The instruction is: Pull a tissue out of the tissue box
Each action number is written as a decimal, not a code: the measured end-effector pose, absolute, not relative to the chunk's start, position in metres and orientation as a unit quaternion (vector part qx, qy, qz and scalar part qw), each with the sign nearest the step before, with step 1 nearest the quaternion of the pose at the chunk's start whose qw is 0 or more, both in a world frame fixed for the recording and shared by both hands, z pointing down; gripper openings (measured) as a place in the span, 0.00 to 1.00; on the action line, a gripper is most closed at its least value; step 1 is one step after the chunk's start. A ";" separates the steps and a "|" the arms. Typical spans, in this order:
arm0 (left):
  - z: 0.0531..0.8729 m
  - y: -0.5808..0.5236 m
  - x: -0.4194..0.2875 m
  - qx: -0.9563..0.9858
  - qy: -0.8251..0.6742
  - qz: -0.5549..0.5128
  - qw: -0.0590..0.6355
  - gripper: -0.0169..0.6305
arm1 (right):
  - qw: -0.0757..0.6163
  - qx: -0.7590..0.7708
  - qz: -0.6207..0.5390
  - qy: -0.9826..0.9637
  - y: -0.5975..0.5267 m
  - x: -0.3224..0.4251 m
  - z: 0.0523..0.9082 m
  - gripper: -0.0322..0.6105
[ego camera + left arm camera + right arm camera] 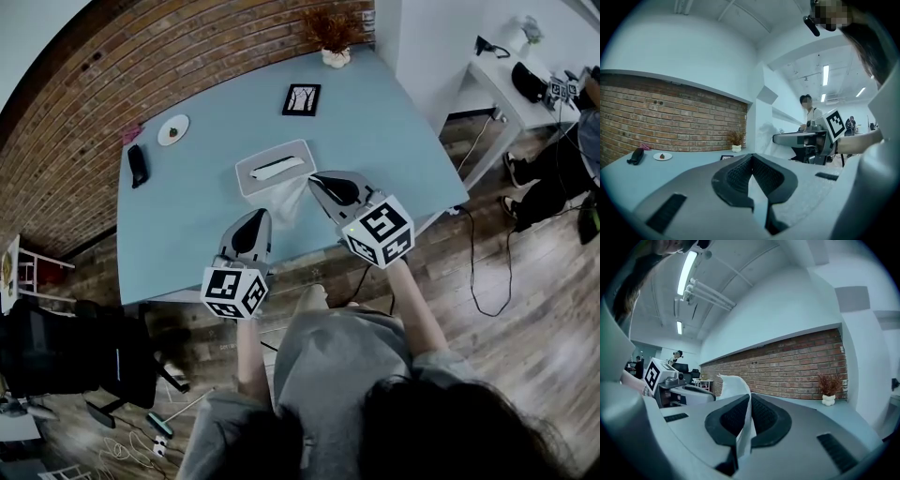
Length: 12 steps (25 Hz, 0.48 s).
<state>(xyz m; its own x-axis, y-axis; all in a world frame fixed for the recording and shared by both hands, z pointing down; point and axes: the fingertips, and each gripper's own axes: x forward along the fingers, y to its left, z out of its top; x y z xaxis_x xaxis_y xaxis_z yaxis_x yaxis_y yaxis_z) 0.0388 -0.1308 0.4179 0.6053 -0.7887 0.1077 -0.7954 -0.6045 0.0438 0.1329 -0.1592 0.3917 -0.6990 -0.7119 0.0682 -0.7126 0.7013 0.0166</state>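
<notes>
While the right gripper [749, 400] clamps the soft, featherlight, probably tear-prone tissue [732, 386] by its edge near the tissue box [249, 171], the left gripper [751, 161] is closed on nothing.

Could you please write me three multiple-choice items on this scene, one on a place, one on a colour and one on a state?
1. Where does the small black-framed picture lie?
A. Beyond the grey rectangular tissue box, toward the dried potted plant.
B. Inside the box.
C. Under the box.

2. What colour is the table top?
A. Red.
B. Light blue.
C. Yellow.

3. How do the right gripper's jaws stand?
A. Wide apart and empty.
B. Shut on a pen.
C. Shut on the white tissue.

Answers:
1 A, since the head view shows it lying flat between box and plant.
2 B, since the bare top is light blue all over.
3 C, since the right gripper view shows the sheet pinched between the jaws.
</notes>
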 end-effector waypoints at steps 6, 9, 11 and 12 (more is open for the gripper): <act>0.416 -0.128 0.036 0.892 -0.448 0.032 0.044 0.03 | 0.019 0.379 0.001 -0.925 -0.157 0.133 0.383 0.05; 0.414 -0.128 0.037 0.891 -0.450 0.031 0.041 0.03 | 0.017 0.377 0.001 -0.926 -0.157 0.134 0.383 0.05; 0.413 -0.128 0.038 0.891 -0.451 0.032 0.038 0.03 | 0.016 0.376 0.002 -0.926 -0.157 0.135 0.383 0.05; 0.412 -0.128 0.038 0.891 -0.451 0.033 0.037 0.03 | 0.015 0.376 0.003 -0.926 -0.157 0.135 0.383 0.05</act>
<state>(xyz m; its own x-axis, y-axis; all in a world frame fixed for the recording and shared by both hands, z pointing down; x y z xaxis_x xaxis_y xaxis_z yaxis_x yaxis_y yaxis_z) 0.0378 -0.1278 0.4123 0.5914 -0.8011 0.0917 -0.8060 -0.5908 0.0365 0.1353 -0.1575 0.3833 -0.7166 -0.6969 0.0295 -0.6970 0.7170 0.0065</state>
